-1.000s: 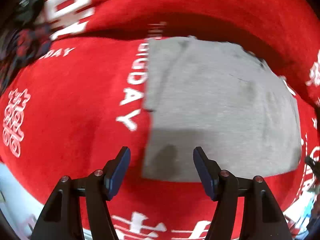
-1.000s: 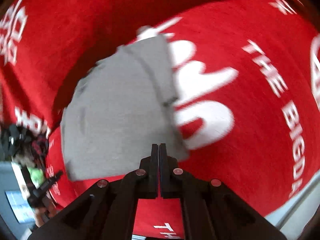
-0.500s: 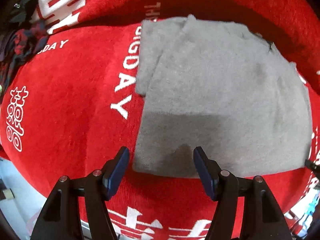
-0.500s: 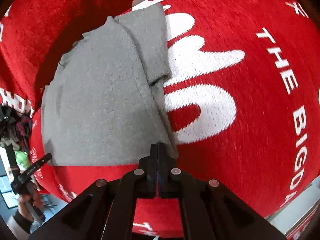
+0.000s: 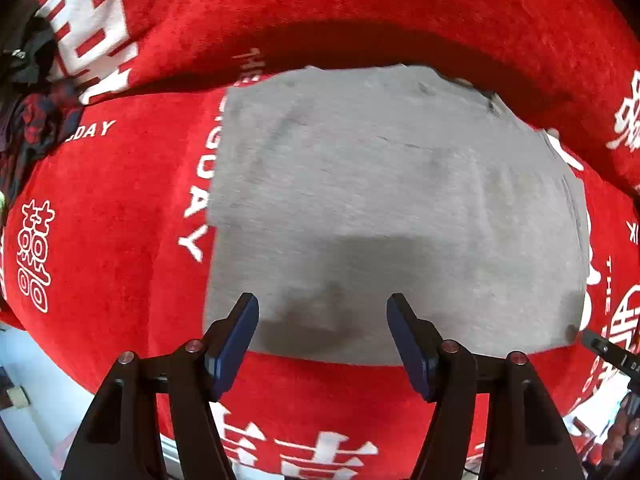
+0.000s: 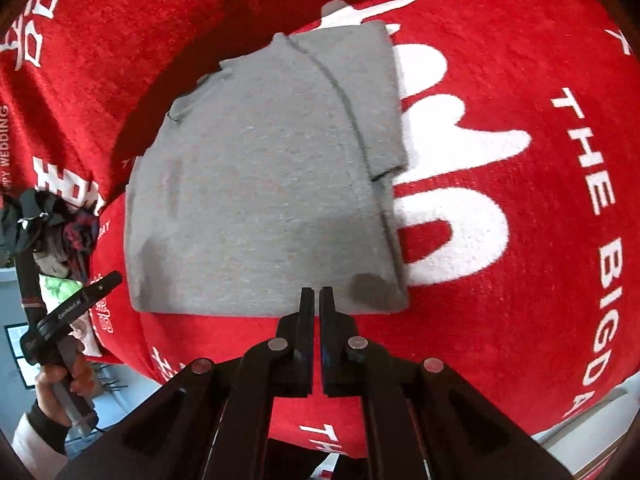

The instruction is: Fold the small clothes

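Observation:
A grey garment (image 5: 392, 208) lies flat on the red blanket, folded into a rough rectangle. In the right wrist view the grey garment (image 6: 260, 184) shows a sleeve folded along its right side. My left gripper (image 5: 322, 312) hangs over the garment's near edge, pointing down. Its jaws are opening and nothing is pinched between them. My right gripper (image 6: 317, 300) is shut and holds nothing, just above the garment's near edge towards its right corner. The left gripper (image 6: 76, 304) also appears at the left of the right wrist view, held by a hand (image 6: 60, 384).
The red blanket (image 5: 112, 200) with white lettering covers the whole surface and rises into a fold behind the garment. A heap of dark clothes (image 5: 28, 120) lies at its far left end, and this dark heap (image 6: 52, 220) shows in the right wrist view too. The blanket's near edge drops to a pale floor.
My left gripper has shifted right along the garment's near edge, so both fingertips are now over grey cloth, and its jaws stand slightly wider. The right gripper stays shut.

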{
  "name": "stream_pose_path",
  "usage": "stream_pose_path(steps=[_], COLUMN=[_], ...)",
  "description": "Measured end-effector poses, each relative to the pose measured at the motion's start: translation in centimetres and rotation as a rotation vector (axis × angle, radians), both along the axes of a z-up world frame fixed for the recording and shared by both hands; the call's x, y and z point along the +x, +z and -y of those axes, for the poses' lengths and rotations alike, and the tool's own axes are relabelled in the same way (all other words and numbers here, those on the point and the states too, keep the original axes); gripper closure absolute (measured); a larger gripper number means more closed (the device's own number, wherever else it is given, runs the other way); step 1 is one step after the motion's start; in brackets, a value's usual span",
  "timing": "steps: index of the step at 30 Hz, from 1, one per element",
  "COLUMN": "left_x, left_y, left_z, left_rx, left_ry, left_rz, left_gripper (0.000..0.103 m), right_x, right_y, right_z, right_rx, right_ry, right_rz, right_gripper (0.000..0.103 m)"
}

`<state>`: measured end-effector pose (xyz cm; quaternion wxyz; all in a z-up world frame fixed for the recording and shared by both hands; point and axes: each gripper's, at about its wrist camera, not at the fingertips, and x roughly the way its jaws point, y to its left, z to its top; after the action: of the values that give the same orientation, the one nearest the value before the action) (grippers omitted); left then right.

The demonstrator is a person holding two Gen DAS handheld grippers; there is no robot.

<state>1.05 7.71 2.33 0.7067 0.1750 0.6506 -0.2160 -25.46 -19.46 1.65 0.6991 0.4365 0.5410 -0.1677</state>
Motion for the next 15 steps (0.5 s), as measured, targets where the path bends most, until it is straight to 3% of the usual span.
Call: stream_pose_path(steps=[1, 2, 6, 8, 11, 13, 15], left_x=[-0.5, -0.9, -1.6, -1.8, -1.5, -1.2, -0.7], left_y=[0.3, 0.6, 1.1, 1.1, 0.6, 0.1, -0.2], left_z=[0.3, 0.5, 1.4, 1.6, 1.5, 1.1, 0.7], left_rx=[0.001, 0.0, -0.001, 0.013, 0.005, 0.004, 0.009], left_ry=[-0.002, -0.005, -0.023, -0.025, -0.03, -0.034, -0.047], left_rz=[0.008, 0.024, 0.045, 0.063, 0.053, 0.042, 0.042], left_gripper=[0.014, 0.011, 0.011, 0.0, 0.0, 0.0, 0.0], right_x=[0.0, 0.1, 0.0, 0.0, 0.6, 1.2, 2.1], right_y=[0.0, 0.0, -0.1, -0.2, -0.4, -0.3, -0.1], right_z=[0.0, 0.0, 0.2, 0.3, 0.1, -0.1, -0.8], right_rx=[0.003, 0.006, 0.017, 0.015, 0.01, -0.001, -0.012], right_ry=[0.005, 0.007, 0.012, 0.018, 0.024, 0.024, 0.022], right_rz=[0.002, 0.004, 0.01, 0.009, 0.005, 0.001, 0.007], right_gripper=[0.1, 0.1, 0.1, 0.1, 0.099, 0.093, 0.07])
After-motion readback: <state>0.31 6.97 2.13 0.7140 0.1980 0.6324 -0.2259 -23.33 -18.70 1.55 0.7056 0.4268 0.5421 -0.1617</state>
